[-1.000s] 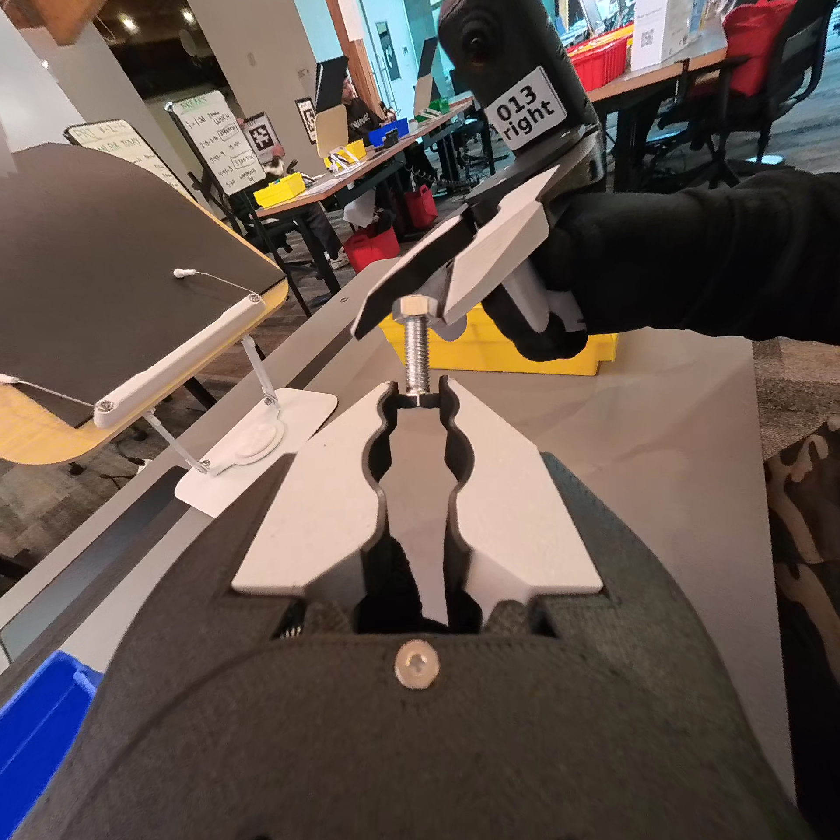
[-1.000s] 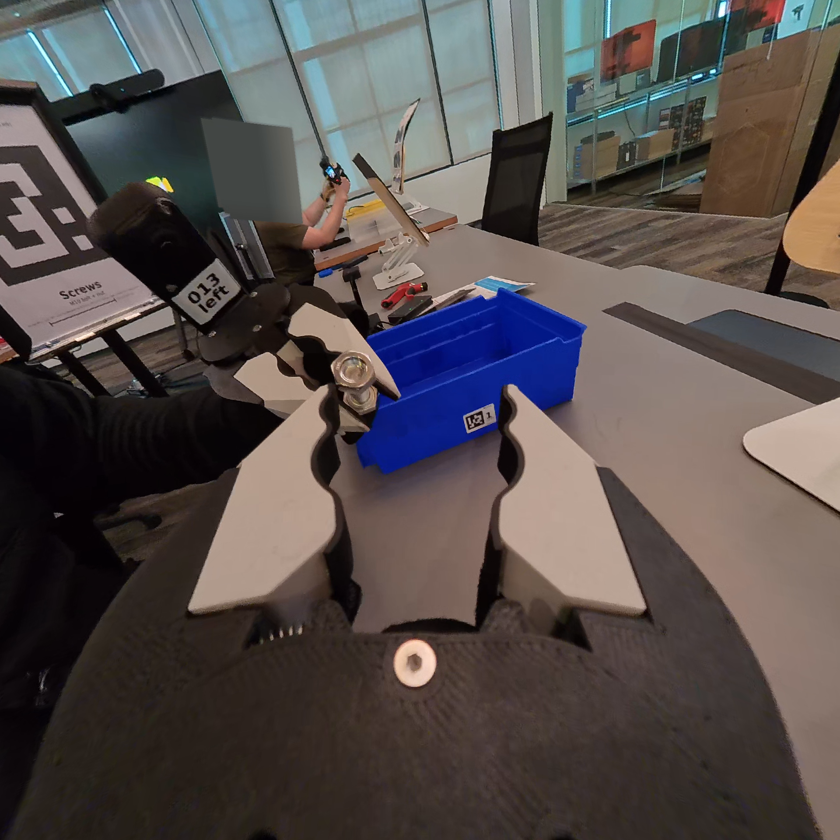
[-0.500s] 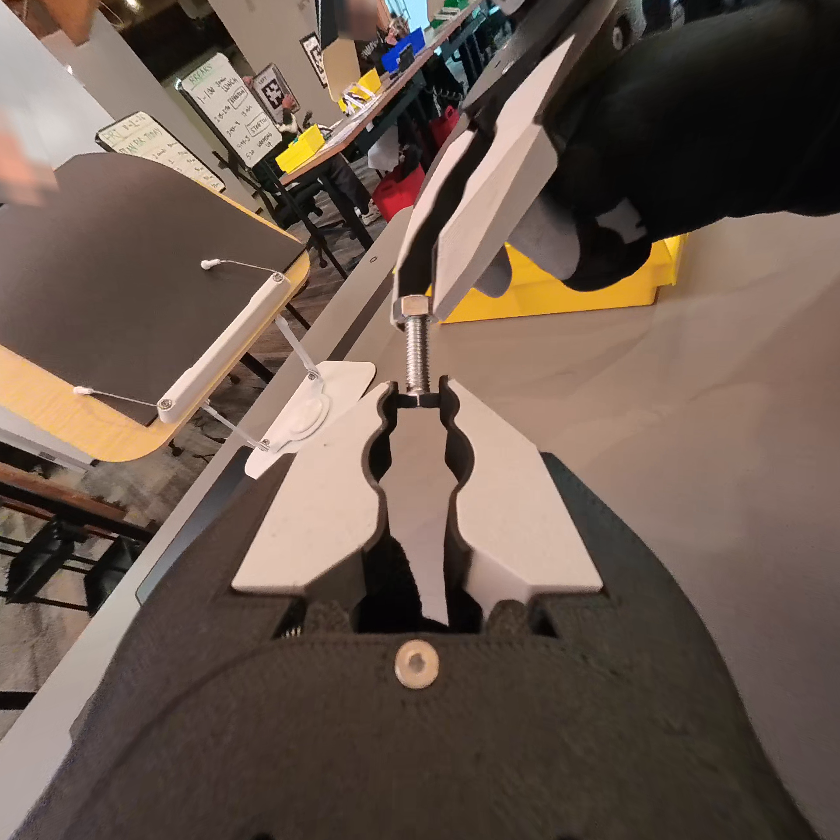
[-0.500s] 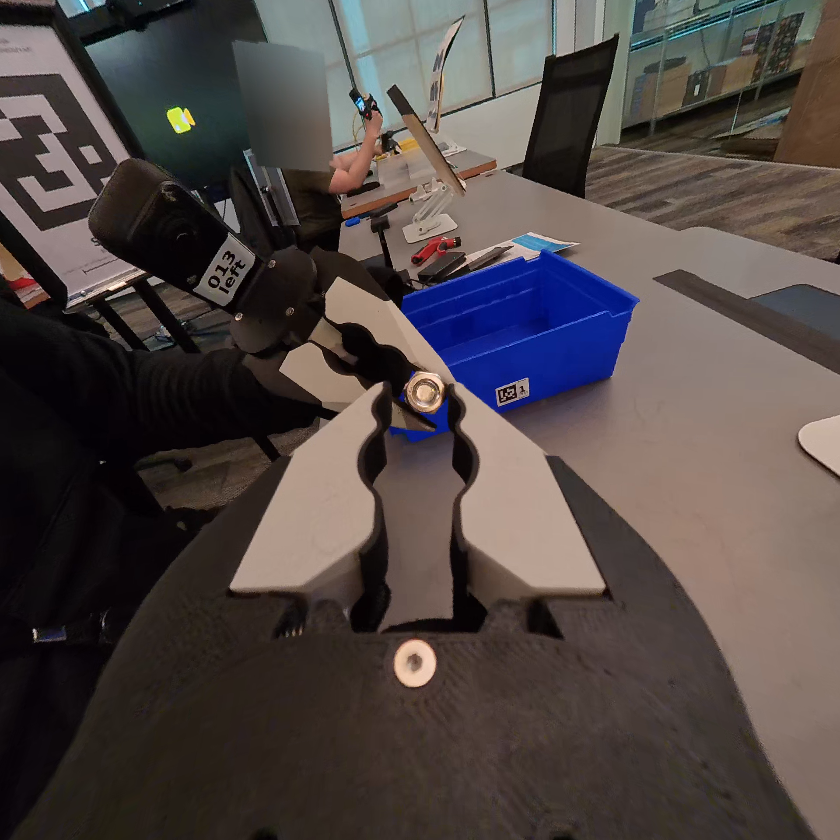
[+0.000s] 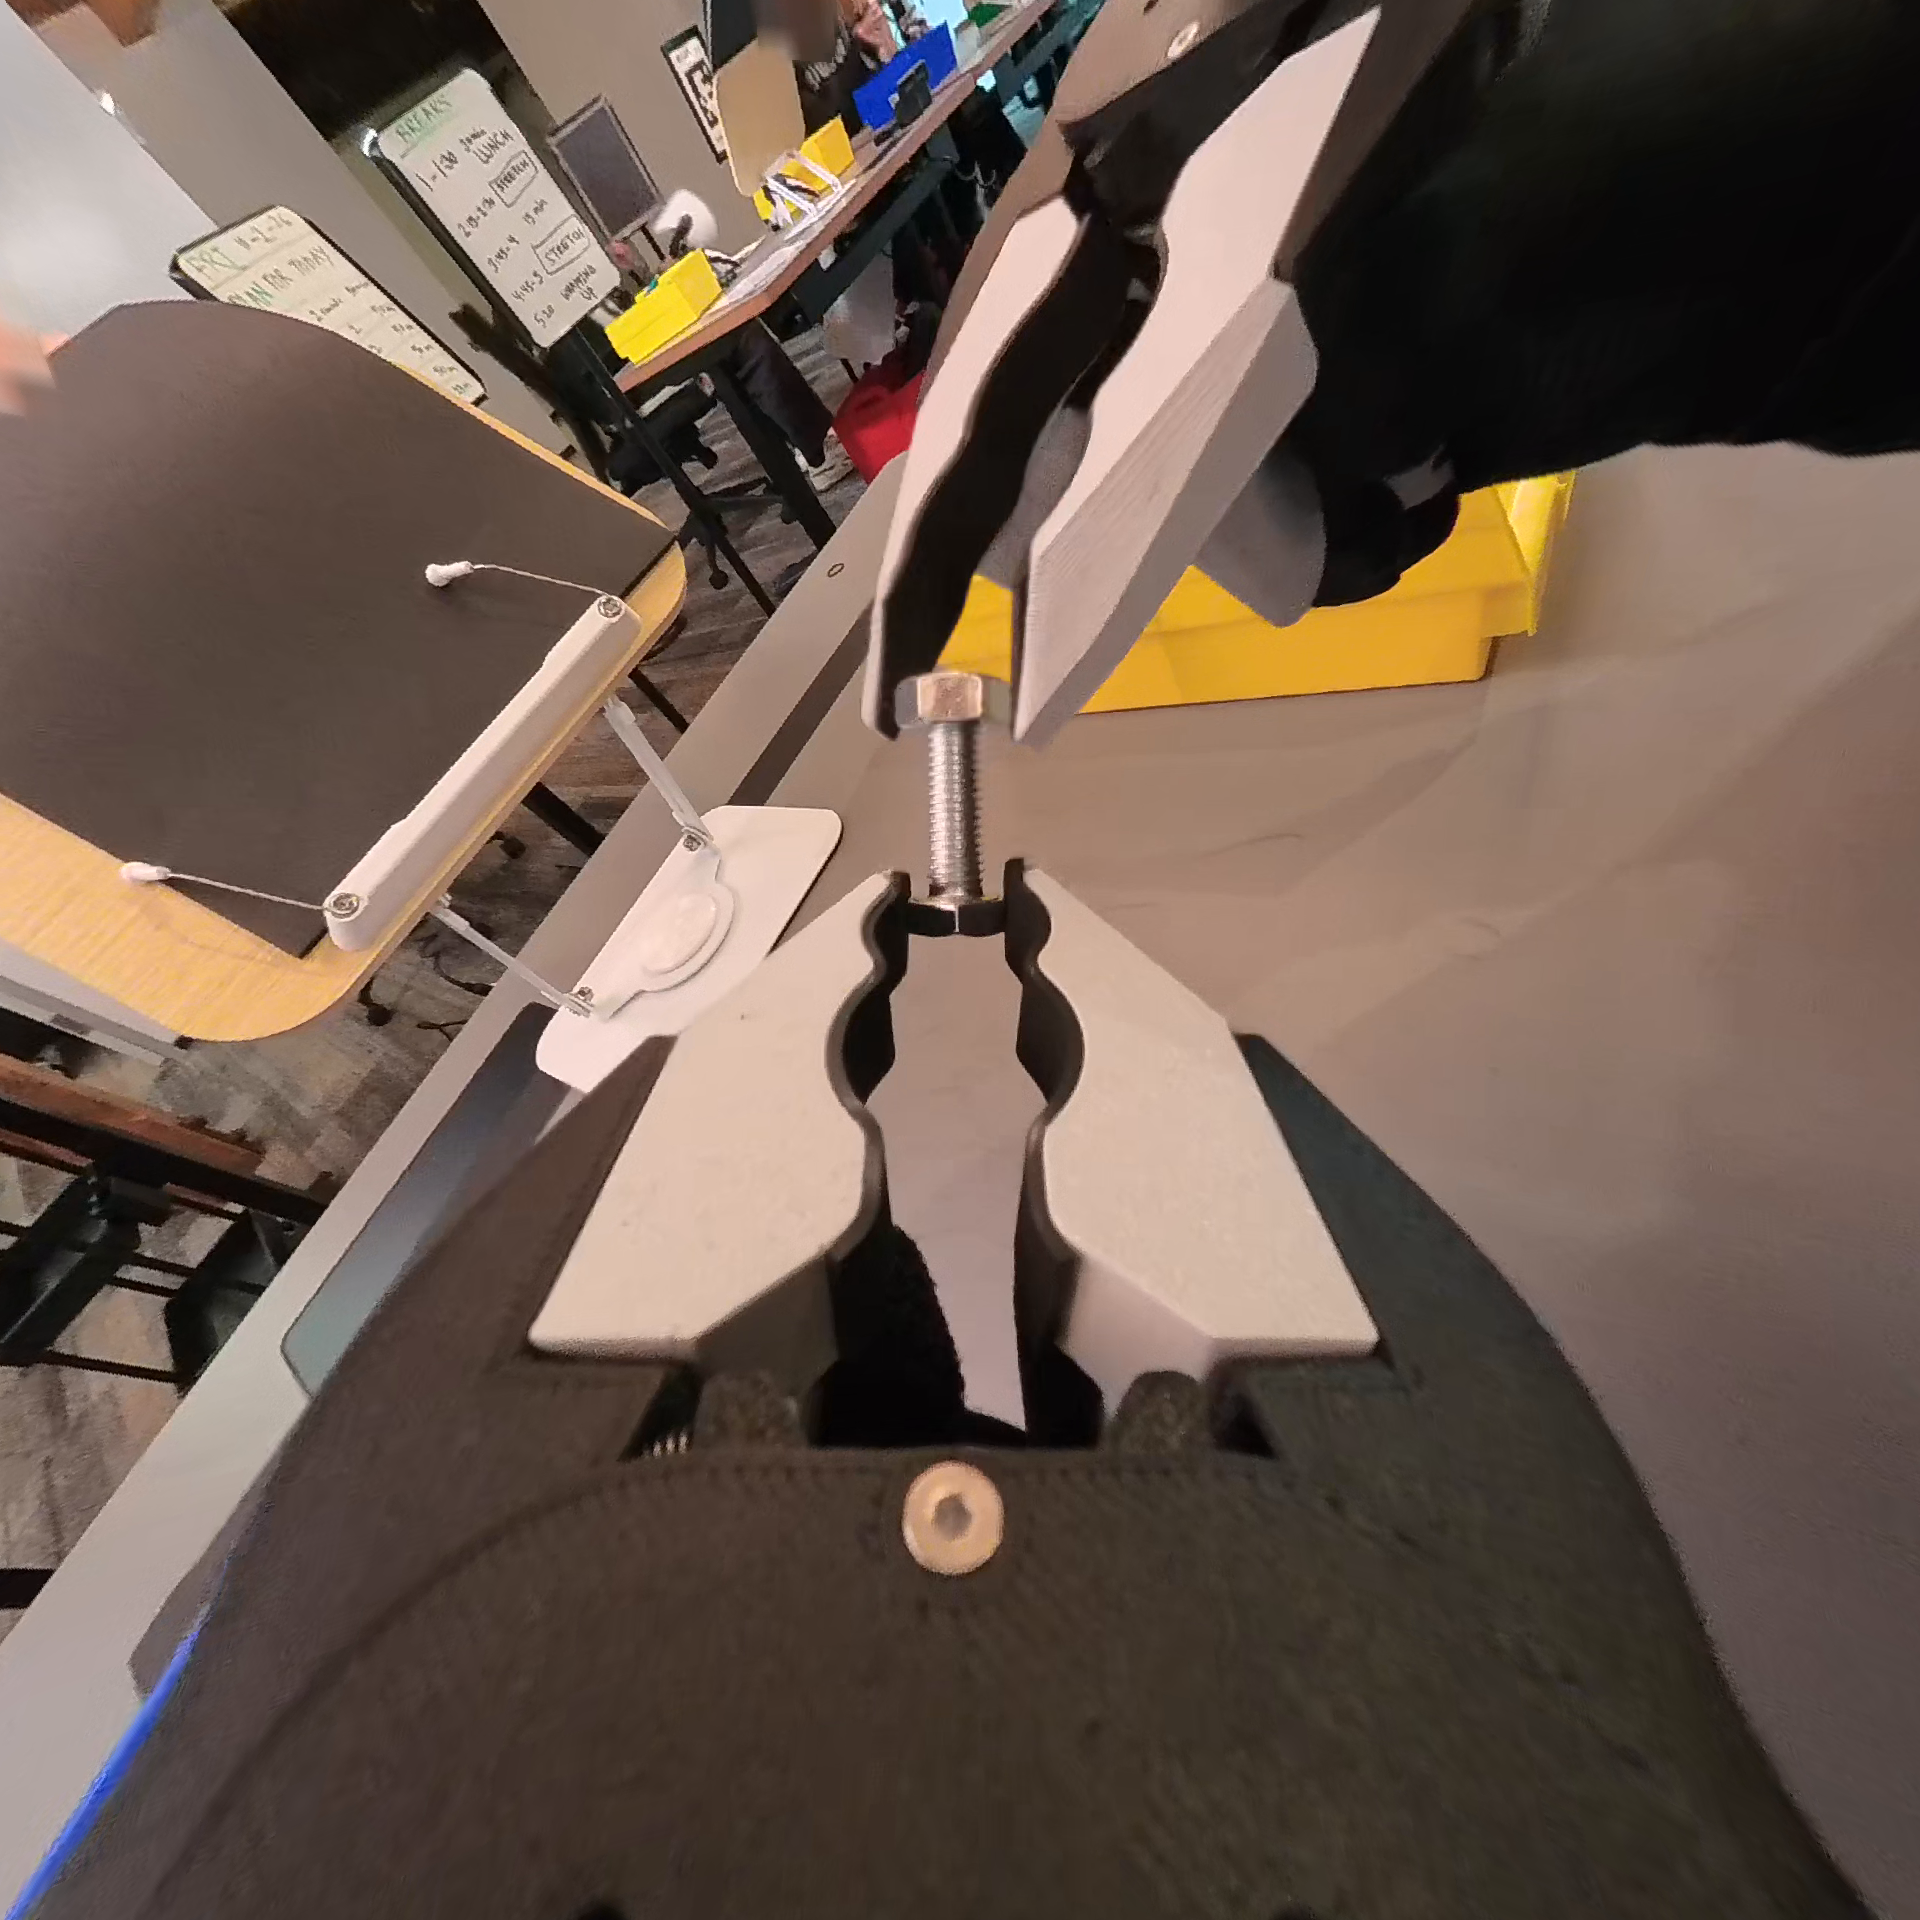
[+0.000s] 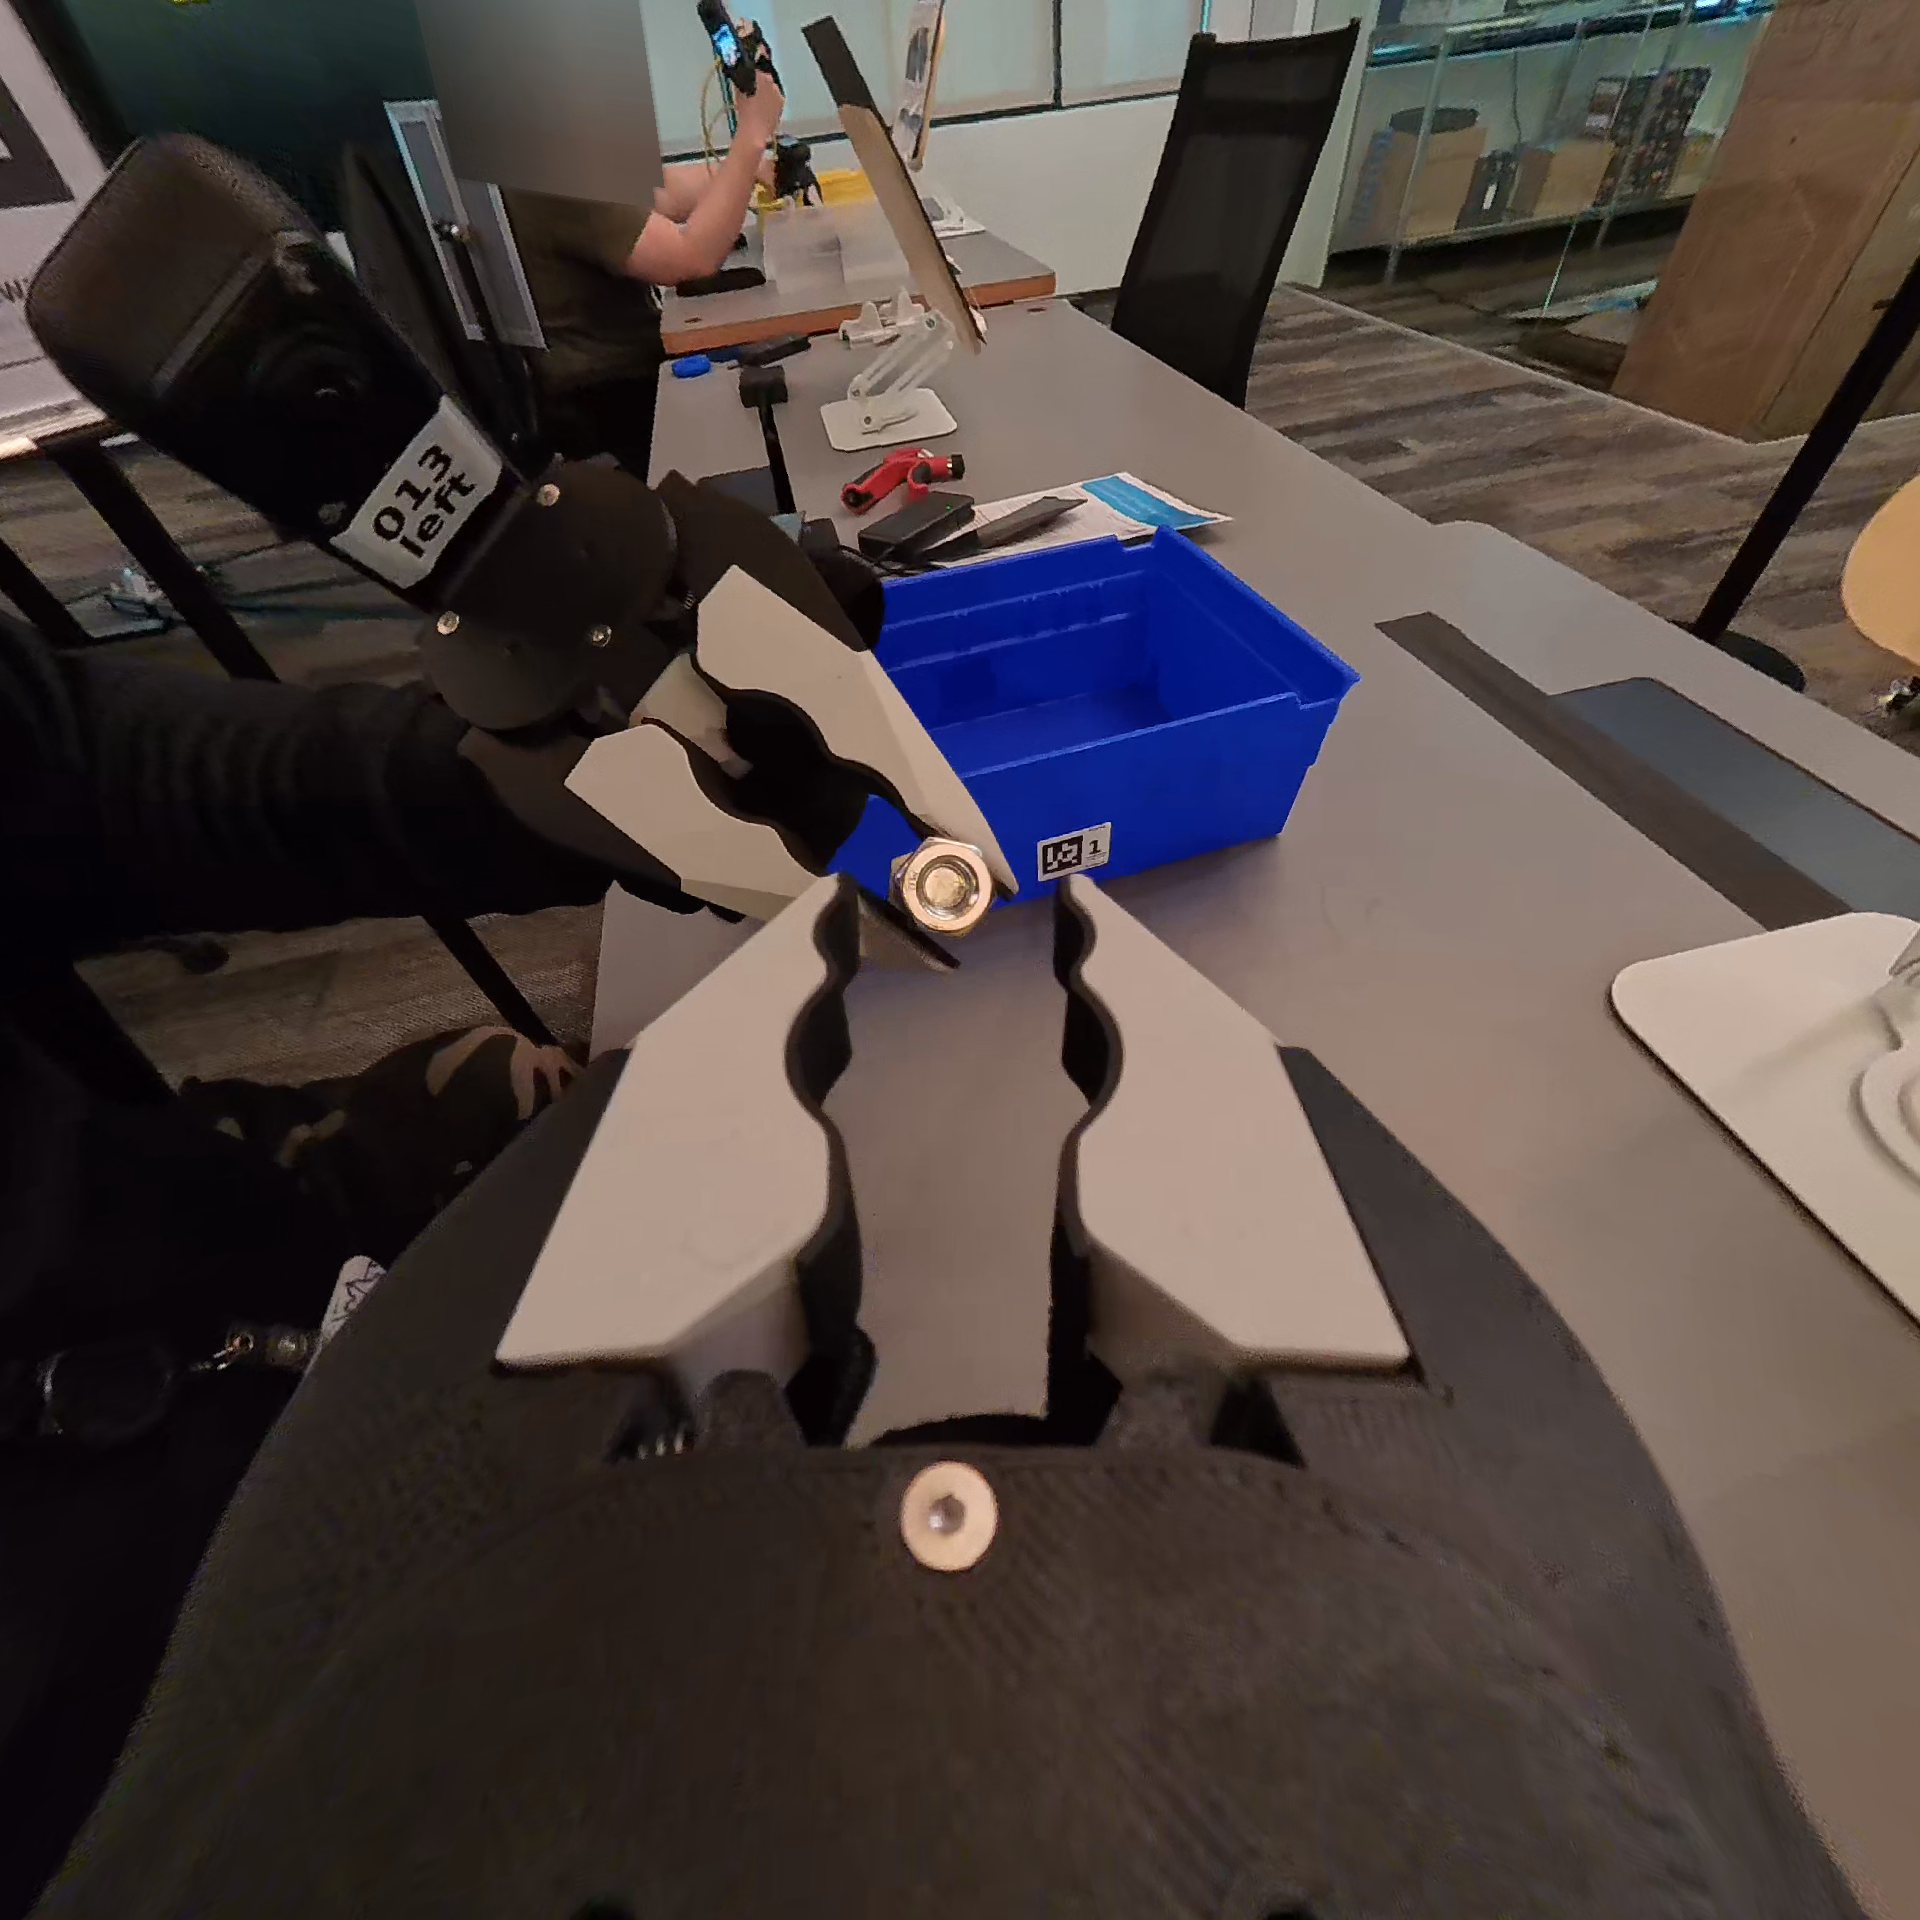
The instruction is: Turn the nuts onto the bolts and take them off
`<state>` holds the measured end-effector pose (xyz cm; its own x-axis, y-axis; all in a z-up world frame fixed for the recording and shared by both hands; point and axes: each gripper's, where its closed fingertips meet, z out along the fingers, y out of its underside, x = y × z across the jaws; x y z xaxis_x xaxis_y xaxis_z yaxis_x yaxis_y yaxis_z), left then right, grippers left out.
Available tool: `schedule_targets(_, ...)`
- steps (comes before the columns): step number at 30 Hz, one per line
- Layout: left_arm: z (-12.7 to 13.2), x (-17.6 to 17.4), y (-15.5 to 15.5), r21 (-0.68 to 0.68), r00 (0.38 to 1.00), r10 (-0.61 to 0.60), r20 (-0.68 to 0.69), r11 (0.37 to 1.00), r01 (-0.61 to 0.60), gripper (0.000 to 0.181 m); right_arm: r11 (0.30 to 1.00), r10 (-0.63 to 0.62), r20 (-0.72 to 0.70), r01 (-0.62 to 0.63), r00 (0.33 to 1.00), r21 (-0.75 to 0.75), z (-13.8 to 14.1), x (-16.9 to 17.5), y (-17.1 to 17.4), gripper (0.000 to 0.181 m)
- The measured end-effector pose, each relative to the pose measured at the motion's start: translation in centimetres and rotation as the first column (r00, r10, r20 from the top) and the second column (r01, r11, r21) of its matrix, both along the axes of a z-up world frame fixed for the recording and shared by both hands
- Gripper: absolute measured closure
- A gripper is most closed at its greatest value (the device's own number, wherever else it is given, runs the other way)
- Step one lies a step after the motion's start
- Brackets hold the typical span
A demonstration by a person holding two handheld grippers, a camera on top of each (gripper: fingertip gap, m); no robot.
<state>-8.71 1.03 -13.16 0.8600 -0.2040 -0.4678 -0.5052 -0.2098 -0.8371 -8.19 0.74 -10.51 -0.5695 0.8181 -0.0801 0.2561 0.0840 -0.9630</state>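
One bolt [image 5: 951, 800] clamped by its head in the left gripper [image 5: 956, 904], above the grey table [image 5: 1455, 1039]. Nut [image 5: 940, 701] at its far end, between the parted fingers of the right gripper [image 6: 954, 888]. Looks small, hard, light and slippery; best pinched on the nut's flat sides

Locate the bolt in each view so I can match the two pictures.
Left wrist view: bolt stands upright at centre, above the left tool.
Right wrist view: bolt seen end-on, just above centre, before the blue bin.
Shared landmark: the nut at its tip.
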Motion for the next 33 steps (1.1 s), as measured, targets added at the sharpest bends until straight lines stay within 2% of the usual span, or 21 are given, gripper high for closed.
schedule_targets(7,-0.1,-0.6,0.1,0.004,0.993,0.052,-0.108,0.999,-0.052,0.165,0.998,-0.002,0.102,0.009,0.995,-0.064,-0.8,-0.1,-0.3,0.139)
schedule_targets(14,-0.6,-0.4,0.2,-0.004,0.978,0.065,-0.198,0.998,-0.067,0.165,0.986,-0.003,0.149,0.027,0.989,-0.165,-0.9,-0.3,-0.4,0.154)
schedule_targets(16,-0.6,-0.4,0.2,-0.005,0.979,0.062,-0.197,0.998,-0.064,0.165,0.986,0.005,0.148,0.02,0.989,-0.167,-0.9,-0.2,-0.5,0.162)
schedule_targets(19,-0.4,-0.2,0.2,-0.006,0.984,0.05,-0.173,0.999,-0.052,0.165,0.991,0.019,0.128,-0.002,0.992,-0.133,-0.7,-0.1,-0.5,0.163)
schedule_targets(21,-0.4,0.0,0.1,-0.017,0.99,0.026,-0.14,0.999,-0.028,0.165,0.997,0.037,0.108,-0.03,0.994,-0.066,-0.7,0.1,-0.6,0.163)
schedule_targets(24,-0.2,1.0,-0.3,-0.038,0.998,-0.062,-0.018,0.997,0.061,0.165,0.984,0.104,0.039,-0.108,0.994,0.139,-0.4,0.8,-1.1,0.163)
schedule_targets(28,-0.1,2.5,-0.9,-0.059,0.97,-0.183,0.16,0.979,0.195,0.165,0.885,0.214,0.002,-0.194,0.977,0.424,-0.5,1.9,-1.6,0.163)
schedule_targets(31,0.1,2.7,-0.9,-0.044,0.957,-0.201,0.209,0.976,0.215,0.165,0.775,0.241,-0.018,-0.181,0.97,0.605,-0.7,1.9,-1.3,0.163)
schedule_targets(32,0.0,2.7,-0.9,-0.042,0.959,-0.197,0.202,0.977,0.209,0.165,0.766,0.232,-0.005,-0.179,0.973,0.618,-0.8,1.8,-1.2,0.157)
schedule_targets(33,0.1,2.6,-0.8,-0.039,0.964,-0.188,0.187,0.979,0.199,0.165,0.776,0.209,0.006,-0.169,0.978,0.607,-0.9,1.6,-1.0,0.143)
